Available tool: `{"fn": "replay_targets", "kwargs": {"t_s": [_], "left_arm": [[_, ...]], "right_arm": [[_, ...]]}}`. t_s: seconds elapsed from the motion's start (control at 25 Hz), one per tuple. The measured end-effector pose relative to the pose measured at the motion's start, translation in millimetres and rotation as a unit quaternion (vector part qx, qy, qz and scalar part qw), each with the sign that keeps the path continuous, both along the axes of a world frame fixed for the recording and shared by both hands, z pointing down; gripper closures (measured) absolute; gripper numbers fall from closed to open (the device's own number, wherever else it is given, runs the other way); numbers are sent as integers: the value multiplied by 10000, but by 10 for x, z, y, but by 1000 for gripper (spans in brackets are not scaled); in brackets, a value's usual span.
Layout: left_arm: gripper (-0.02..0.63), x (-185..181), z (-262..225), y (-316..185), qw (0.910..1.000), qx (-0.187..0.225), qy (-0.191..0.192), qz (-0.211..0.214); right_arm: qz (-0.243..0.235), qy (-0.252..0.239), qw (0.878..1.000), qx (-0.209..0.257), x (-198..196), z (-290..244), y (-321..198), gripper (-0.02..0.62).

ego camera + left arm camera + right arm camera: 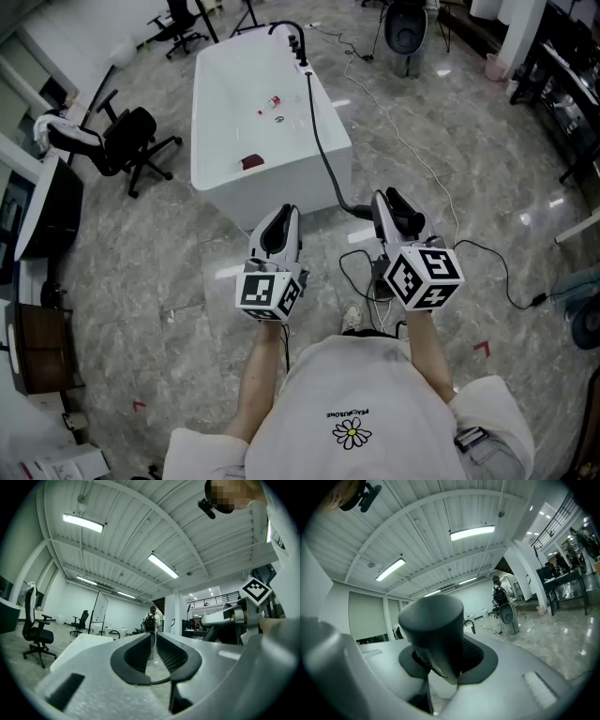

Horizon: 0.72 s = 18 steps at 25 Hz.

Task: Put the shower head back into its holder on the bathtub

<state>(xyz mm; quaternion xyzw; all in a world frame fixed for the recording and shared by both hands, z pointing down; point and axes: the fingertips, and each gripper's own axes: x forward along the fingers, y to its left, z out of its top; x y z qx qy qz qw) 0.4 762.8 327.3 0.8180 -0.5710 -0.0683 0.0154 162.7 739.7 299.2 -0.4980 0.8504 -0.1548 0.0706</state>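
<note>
The white bathtub [323, 103] stands on the marble floor ahead of me, with black fittings [300, 47] on its far right rim. A black hose [323, 159] runs from there down the tub's side to the black shower head [403, 214]. My right gripper [386, 202] is shut on the shower head [433, 630], which fills the space between its jaws and points level. My left gripper [281, 220] hangs beside it, short of the tub's near end. Its pads [136, 653] stand a narrow gap apart with nothing between them. The tub [79, 646] shows low at the left.
A black office chair [131, 141] stands left of the tub, and a desk [47, 206] at the far left. Loose cables [487, 262] lie on the floor to my right. Small red items [251, 161] lie inside the tub. A person [151, 620] stands far off.
</note>
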Motion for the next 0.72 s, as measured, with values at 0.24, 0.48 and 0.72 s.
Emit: {"fn": "replay_targets", "kwargs": {"t_s": [0.24, 0.48, 0.72], "left_arm": [[569, -6, 55, -54, 10000, -24, -14, 13], [569, 63, 118, -151, 9999, -136, -24, 63], [569, 141, 208, -364, 9995, -229, -147, 169]], "right_arm": [[-2, 9, 10000, -10, -10, 63, -53, 495], [-4, -157, 9998, -110, 55, 95, -160, 497], [-79, -313, 9994, -82, 44, 85, -348, 497]]}}
